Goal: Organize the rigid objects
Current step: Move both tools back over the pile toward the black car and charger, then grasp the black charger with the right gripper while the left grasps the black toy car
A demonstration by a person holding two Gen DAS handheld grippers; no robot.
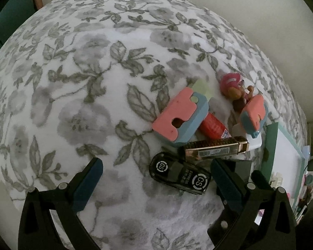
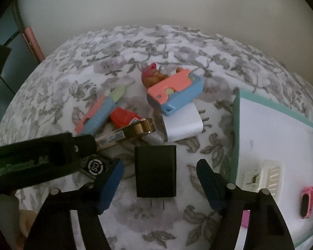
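- Right gripper [image 2: 159,184] is straddling the black charger [image 2: 155,171] on the floral bedspread [image 2: 73,83], jaws half-open, pads not touching it.
- Left gripper [image 1: 156,184] is hovering, jaws wide and empty, over the black case [image 1: 179,176] beside the teal tray [image 2: 236,125].

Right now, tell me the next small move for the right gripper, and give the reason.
Probably lower the right gripper a little further and close on the black plug adapter. The adapter lies flat on the floral cloth, centred between the jaws, which stand open with a gap on each side. Its prongs point toward the camera, and the tray sits just to the right.
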